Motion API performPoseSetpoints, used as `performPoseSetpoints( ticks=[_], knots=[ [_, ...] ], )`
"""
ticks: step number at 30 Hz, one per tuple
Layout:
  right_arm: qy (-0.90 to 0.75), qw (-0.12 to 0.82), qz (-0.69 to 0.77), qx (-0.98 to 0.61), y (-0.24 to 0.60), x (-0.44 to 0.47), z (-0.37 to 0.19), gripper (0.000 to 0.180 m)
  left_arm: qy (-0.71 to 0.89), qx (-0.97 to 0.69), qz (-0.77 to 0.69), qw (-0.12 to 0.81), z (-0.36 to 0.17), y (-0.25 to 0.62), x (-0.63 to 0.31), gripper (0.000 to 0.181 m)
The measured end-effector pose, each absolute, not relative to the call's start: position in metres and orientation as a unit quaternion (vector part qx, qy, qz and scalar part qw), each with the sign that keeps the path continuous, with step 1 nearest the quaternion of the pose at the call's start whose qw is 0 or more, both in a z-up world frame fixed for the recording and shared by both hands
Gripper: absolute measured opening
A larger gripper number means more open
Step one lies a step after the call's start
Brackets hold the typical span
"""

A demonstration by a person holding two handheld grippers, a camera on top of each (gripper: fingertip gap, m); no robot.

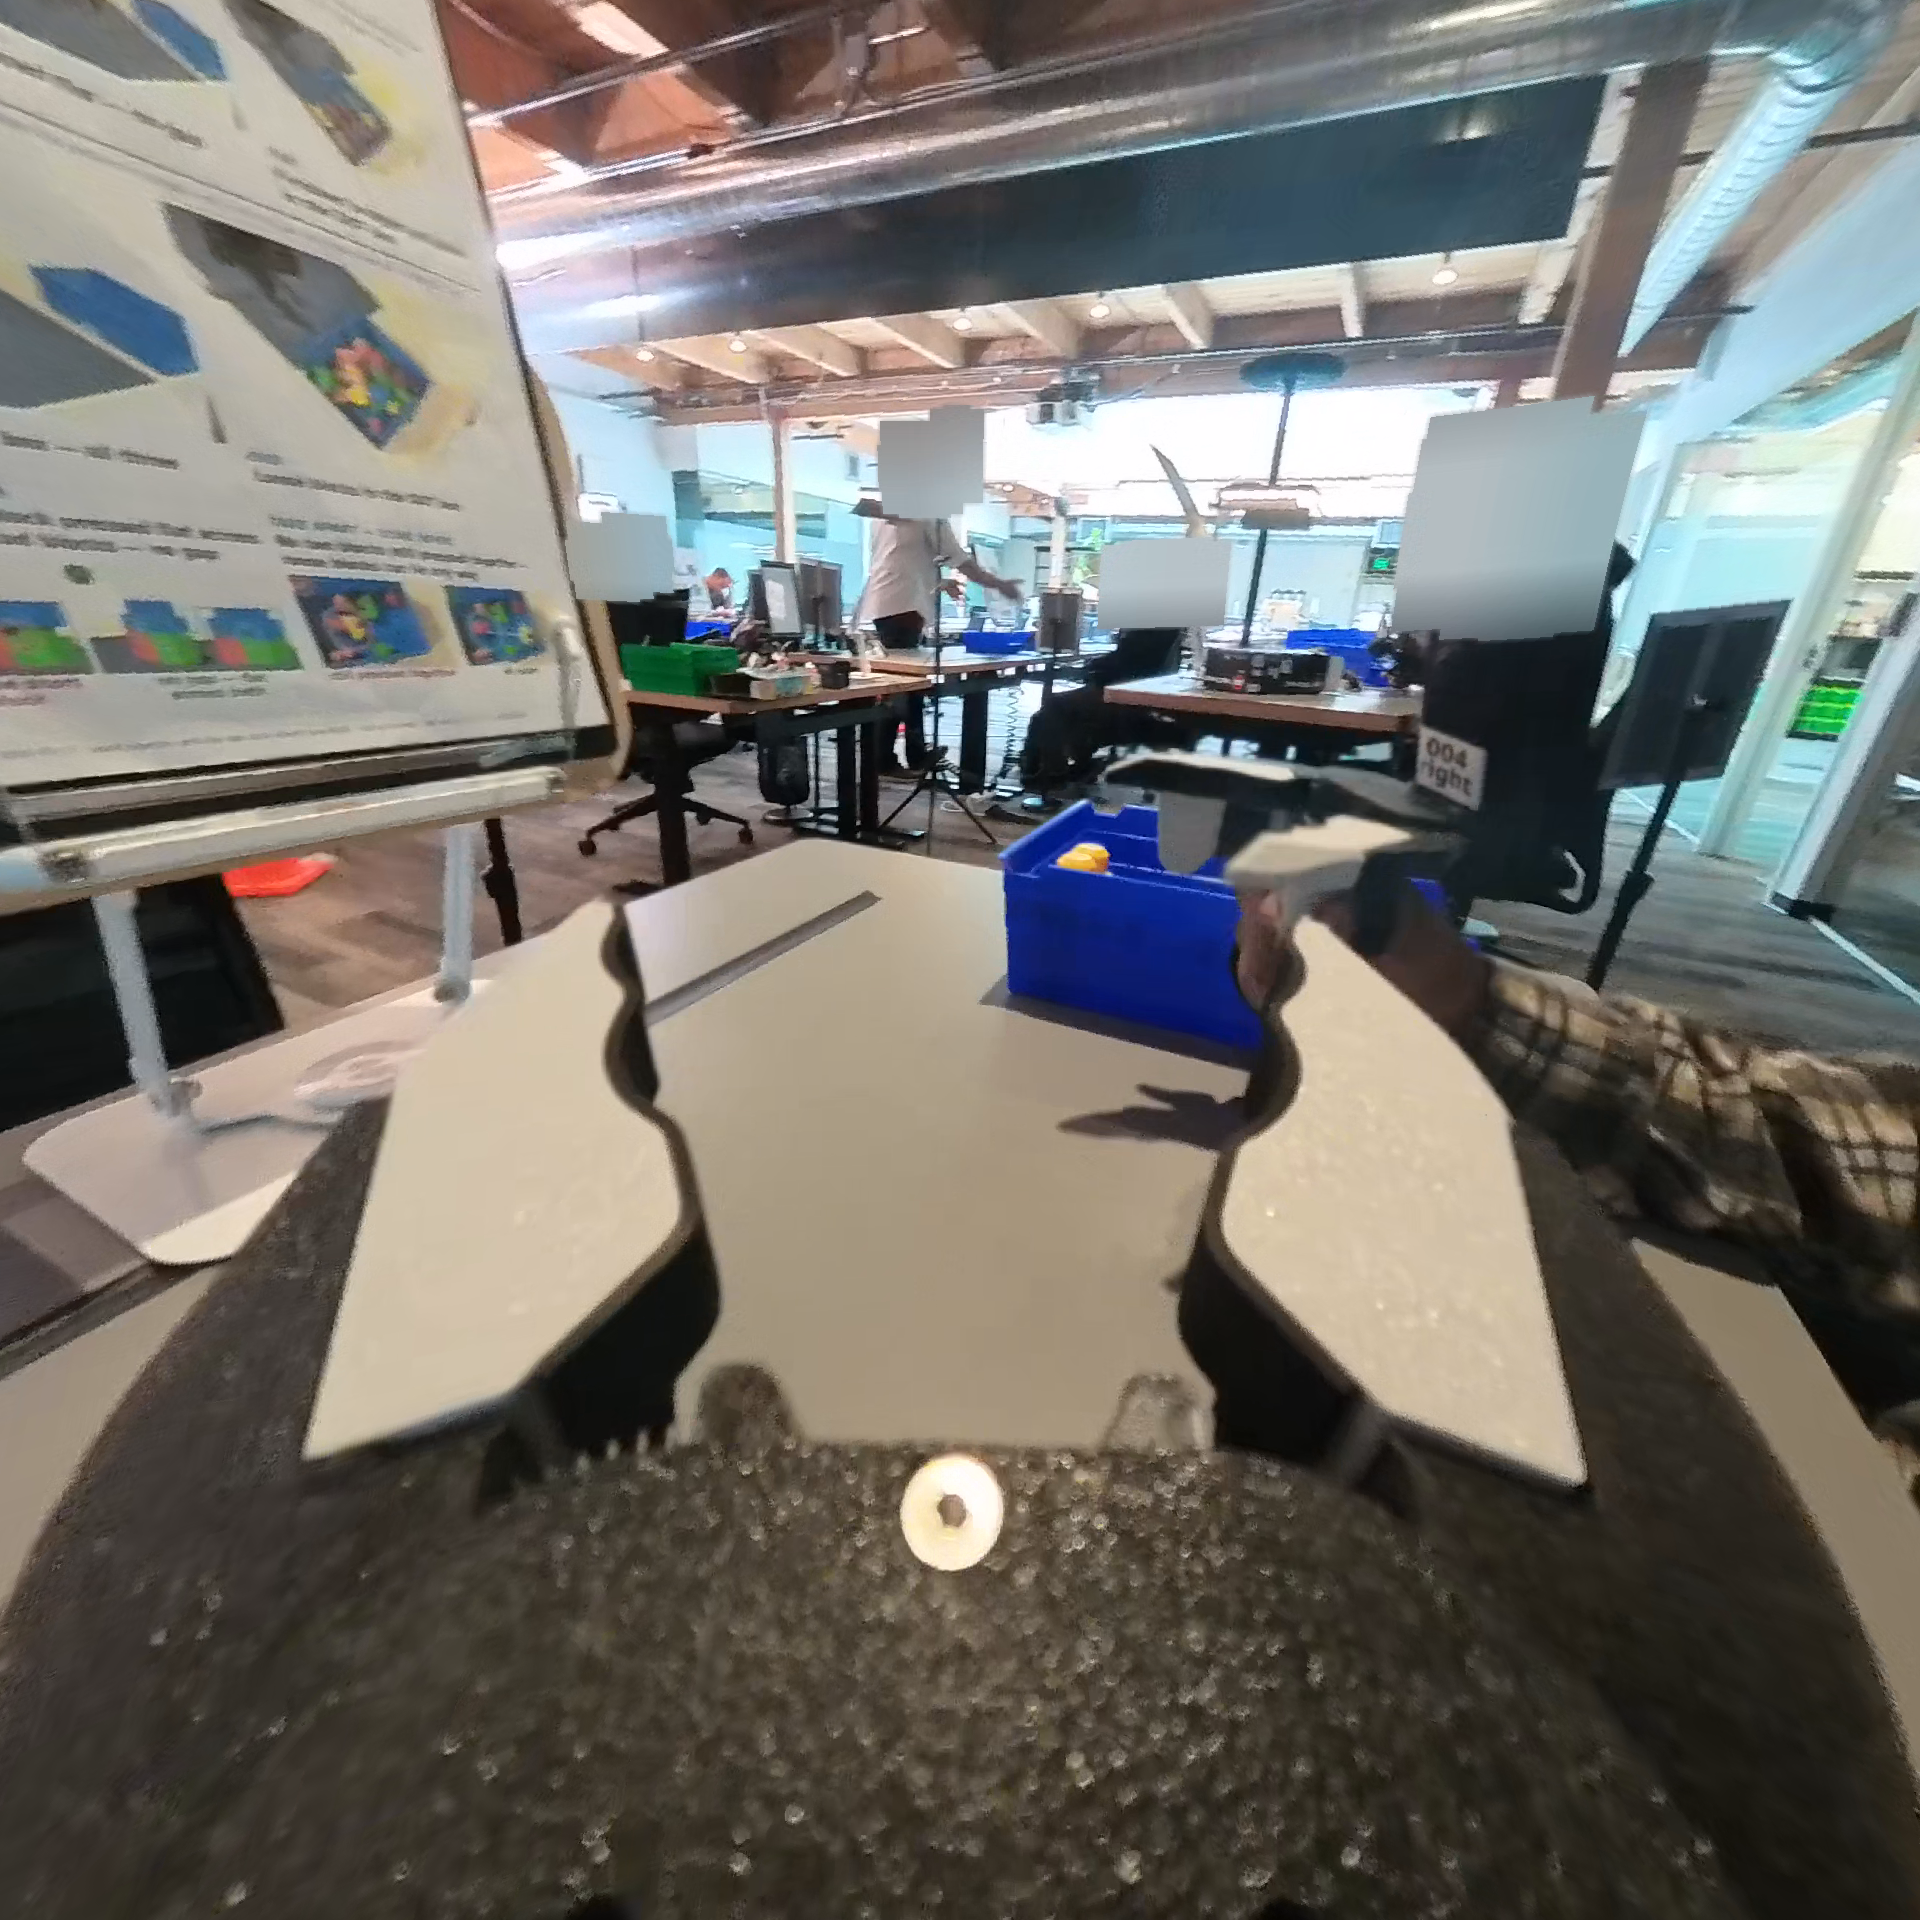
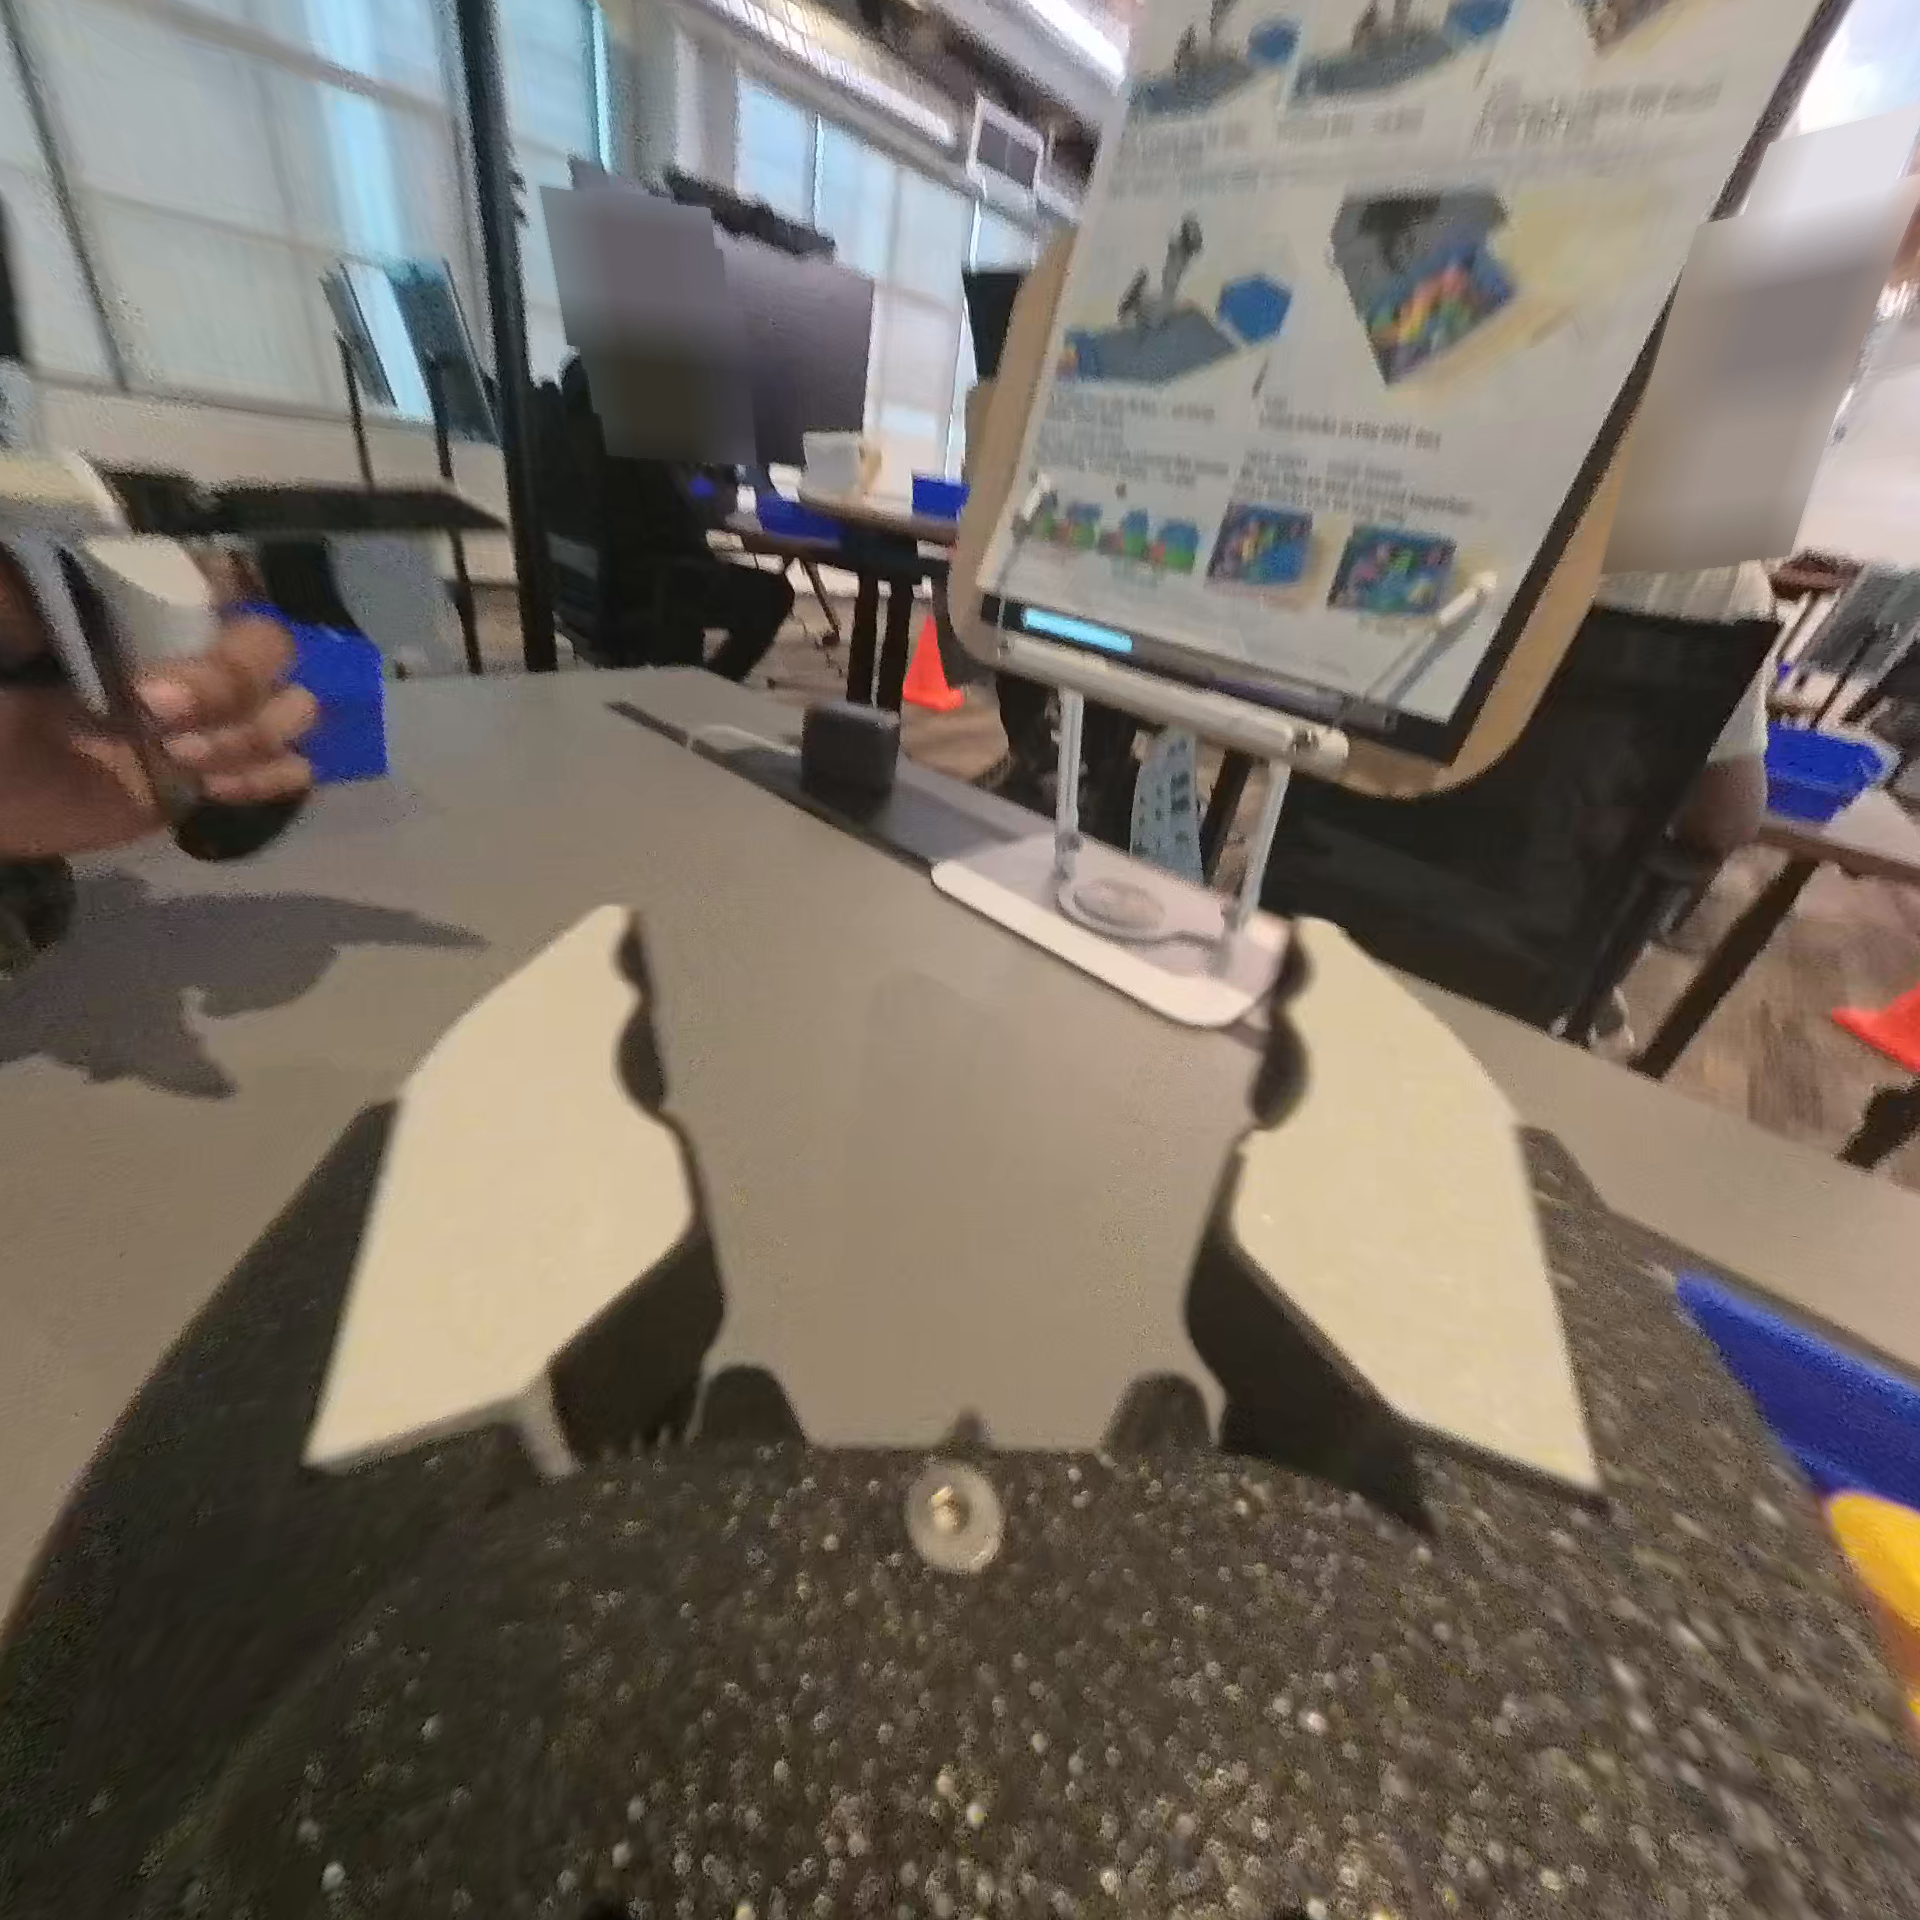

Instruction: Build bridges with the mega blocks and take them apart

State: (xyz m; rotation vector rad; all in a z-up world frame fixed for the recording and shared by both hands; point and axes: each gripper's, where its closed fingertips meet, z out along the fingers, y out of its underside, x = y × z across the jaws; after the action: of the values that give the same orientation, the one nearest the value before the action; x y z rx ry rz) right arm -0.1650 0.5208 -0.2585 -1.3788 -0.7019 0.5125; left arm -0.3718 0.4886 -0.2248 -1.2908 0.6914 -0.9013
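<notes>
Grippers first — the left gripper at frame centre has its fingers spread wide with nothing between them, only grey table. The right gripper is likewise spread and empty. Right of centre in the left wrist view sits a blue bin holding a yellow mega block. At upper left stands an instruction sheet — propped on a white stand.

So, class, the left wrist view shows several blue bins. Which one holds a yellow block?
The big blue bin on the grey table, beside the right gripper. The other blue bins sit on desks far behind.
</notes>
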Motion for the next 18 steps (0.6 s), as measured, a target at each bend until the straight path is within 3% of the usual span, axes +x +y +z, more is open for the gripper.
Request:
performPoseSetpoints(
  ticks=[1,5,18],
  knots=[
    [-0.315,0.671,0.223,-0.633,0.525,-0.165,-0.266,0.126,0.296,-0.575,-0.39,0.655,-0.221,0.489,-0.377,0.115],
    [-0.334,0.633,0.245,-0.654,0.524,-0.173,-0.282,0.14,0.268,-0.606,-0.355,0.66,-0.204,0.485,-0.405,0.122],
    [-0.349,0.673,0.216,-0.615,0.508,-0.183,-0.267,0.112,0.234,-0.717,-0.112,0.647,-0.163,0.422,-0.589,0.109]
  ],
)
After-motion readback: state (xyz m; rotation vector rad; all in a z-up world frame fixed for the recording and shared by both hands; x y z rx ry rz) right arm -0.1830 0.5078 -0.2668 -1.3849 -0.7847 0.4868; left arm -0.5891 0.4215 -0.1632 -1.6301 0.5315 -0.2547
